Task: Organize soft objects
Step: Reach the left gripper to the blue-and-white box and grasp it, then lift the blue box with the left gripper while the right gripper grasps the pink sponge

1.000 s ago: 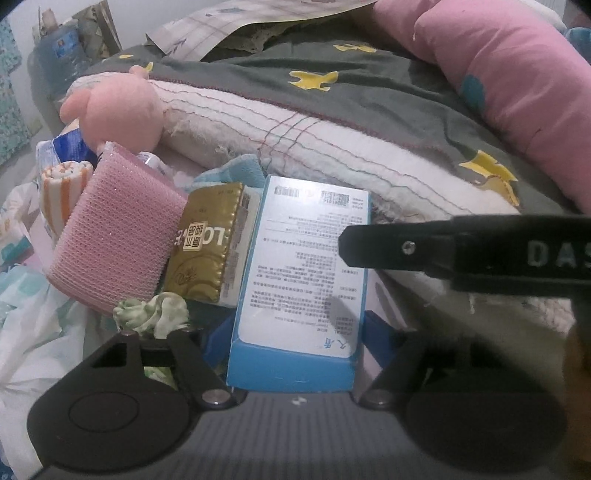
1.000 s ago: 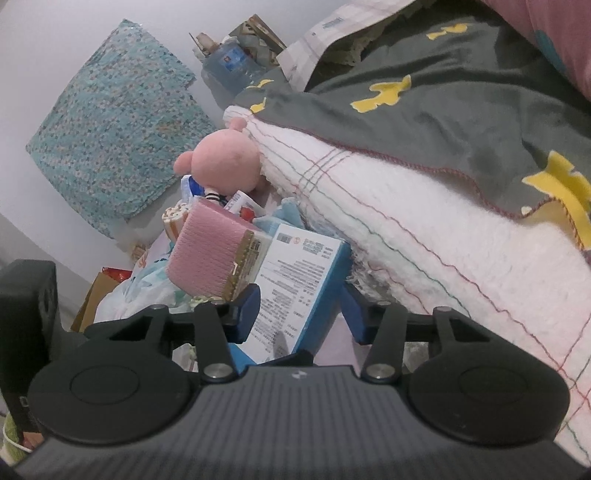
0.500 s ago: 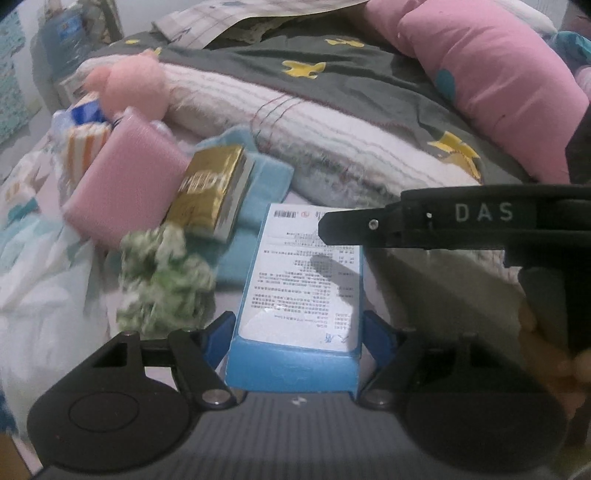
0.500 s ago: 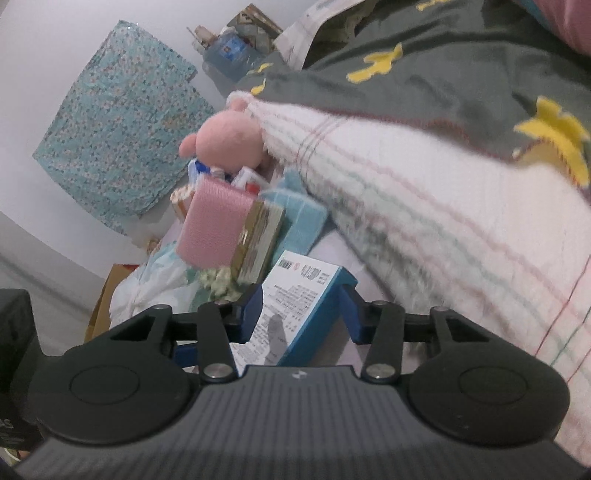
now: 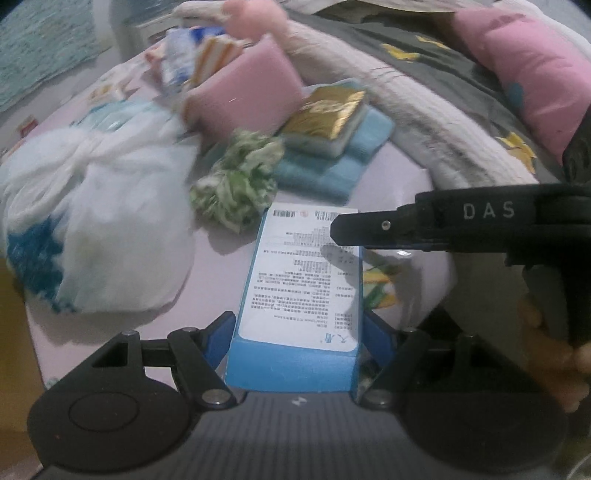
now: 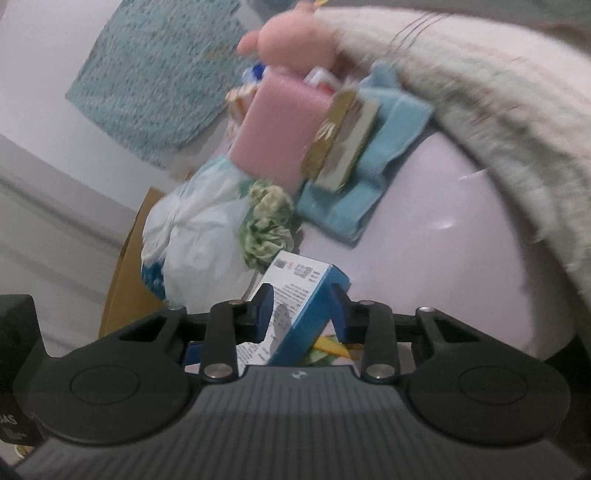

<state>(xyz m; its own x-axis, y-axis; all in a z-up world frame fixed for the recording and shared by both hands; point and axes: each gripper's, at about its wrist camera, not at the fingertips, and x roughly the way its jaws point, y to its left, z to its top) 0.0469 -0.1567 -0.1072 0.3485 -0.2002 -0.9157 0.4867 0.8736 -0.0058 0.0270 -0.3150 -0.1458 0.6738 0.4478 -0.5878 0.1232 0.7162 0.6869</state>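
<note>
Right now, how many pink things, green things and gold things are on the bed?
Pink: 3 (plush toy, sponge block, pillow)
Green: 1 (scrunchie)
Gold: 1 (shiny pack)
Total: 5

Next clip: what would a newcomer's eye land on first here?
The blue-and-white box, front and centre, is clamped between the left gripper's blue pads, and the right gripper closes on it too. Behind it on the bed lie a green scrunchie and a gold packet on a folded blue towel.
</note>
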